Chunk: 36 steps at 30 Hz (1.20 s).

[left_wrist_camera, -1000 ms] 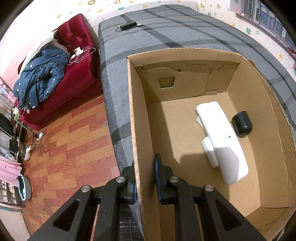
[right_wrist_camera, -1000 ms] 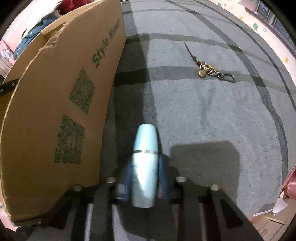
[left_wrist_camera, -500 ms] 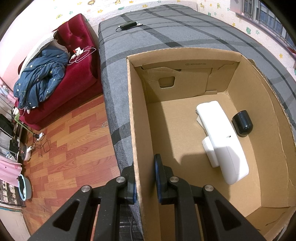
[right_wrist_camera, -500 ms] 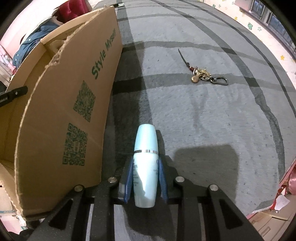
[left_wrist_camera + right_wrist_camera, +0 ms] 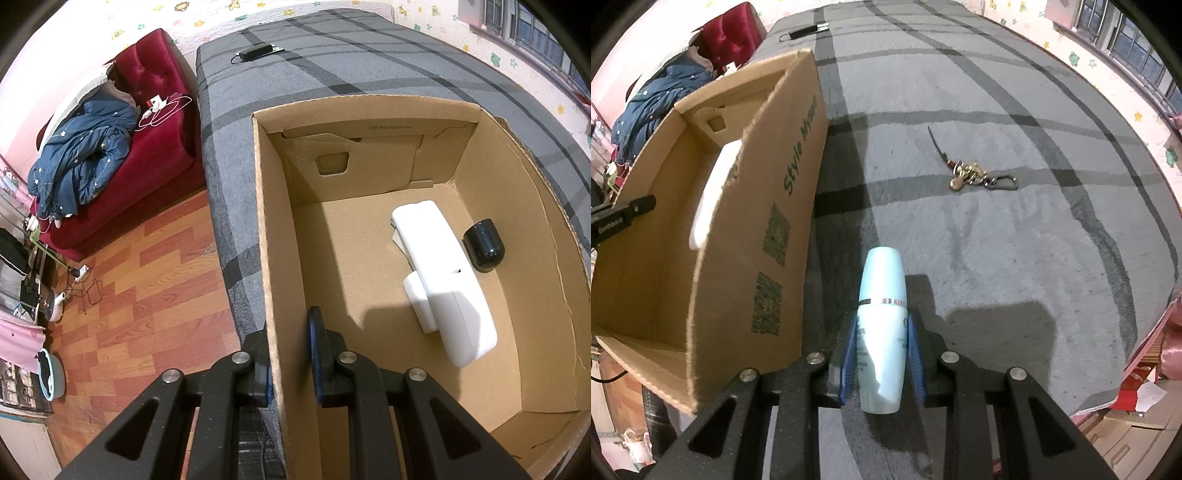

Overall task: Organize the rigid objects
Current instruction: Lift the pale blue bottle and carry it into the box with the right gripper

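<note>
A bed covered in a grey blanket with dark plaid stripes (image 5: 997,229) fills most of both views, with a reddish wood-plank floor (image 5: 140,280) and a crimson tufted sofa (image 5: 147,122) strewn with a navy star-print quilt (image 5: 81,162) to its left. On the blanket stands an open brown cardboard box (image 5: 546,266), its outer side printed with green lettering and square code patches (image 5: 772,266). Inside it, on the bottom, lie a long white plastic device (image 5: 443,280) and, just beside its right edge, a small black rounded cylinder (image 5: 484,245). The left hand-held gripper (image 5: 290,354) straddles the box's left wall, one blue-padded finger outside and one inside; the outer finger sits against the cardboard, while a narrow gap shows between the inner pad and the wall, so whether it clamps the wall cannot be told. The right hand-held gripper (image 5: 882,358) is closed on a pale blue cosmetic bottle with a thin silver band (image 5: 882,314), its pads pressed on the bottle's lower body, the rounded cap pointing forward over the blanket just right of the box. Farther ahead on the blanket lies a brass key bunch with a clasp and cord (image 5: 971,173), well apart from the bottle.
</note>
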{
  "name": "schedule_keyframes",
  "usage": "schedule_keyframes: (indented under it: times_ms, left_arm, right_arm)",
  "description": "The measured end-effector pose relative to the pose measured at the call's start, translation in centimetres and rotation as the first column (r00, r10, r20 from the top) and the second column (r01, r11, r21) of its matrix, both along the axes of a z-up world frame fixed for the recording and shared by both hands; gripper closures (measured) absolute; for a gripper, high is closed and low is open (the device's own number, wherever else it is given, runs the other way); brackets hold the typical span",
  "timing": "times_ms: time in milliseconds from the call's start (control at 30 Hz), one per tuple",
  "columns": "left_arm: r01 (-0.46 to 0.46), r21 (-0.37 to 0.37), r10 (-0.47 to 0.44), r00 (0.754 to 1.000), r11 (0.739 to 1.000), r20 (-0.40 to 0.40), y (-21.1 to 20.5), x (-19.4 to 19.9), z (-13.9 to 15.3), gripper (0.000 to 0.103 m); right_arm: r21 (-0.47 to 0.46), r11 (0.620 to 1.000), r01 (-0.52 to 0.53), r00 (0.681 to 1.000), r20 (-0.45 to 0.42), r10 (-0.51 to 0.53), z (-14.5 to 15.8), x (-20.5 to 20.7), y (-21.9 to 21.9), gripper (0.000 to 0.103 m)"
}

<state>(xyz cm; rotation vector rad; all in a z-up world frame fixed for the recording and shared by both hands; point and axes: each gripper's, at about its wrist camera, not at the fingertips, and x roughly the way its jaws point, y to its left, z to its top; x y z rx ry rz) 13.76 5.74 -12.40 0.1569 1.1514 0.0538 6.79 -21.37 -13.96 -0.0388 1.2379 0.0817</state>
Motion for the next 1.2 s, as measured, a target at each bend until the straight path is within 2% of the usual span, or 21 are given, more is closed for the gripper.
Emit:
schedule_keyframes:
  times_ms: [733,1200]
  left_arm:
    - [0.001,0.002,-0.001,1.0,1.0,-0.001,0.0,-0.1,0.0,0.087]
    - [0.0,0.0,0.0,1.0,1.0,-0.002,-0.1,0.0,0.1,0.087]
  right_arm:
    - [-0.044,0.999,0.011,0.993,0.121,-0.006,7.0,0.4,0.1,0.077]
    - [-0.051,0.998,-0.021,0.981,0.19,0.031,10.6,1.2,1.8,0.077]
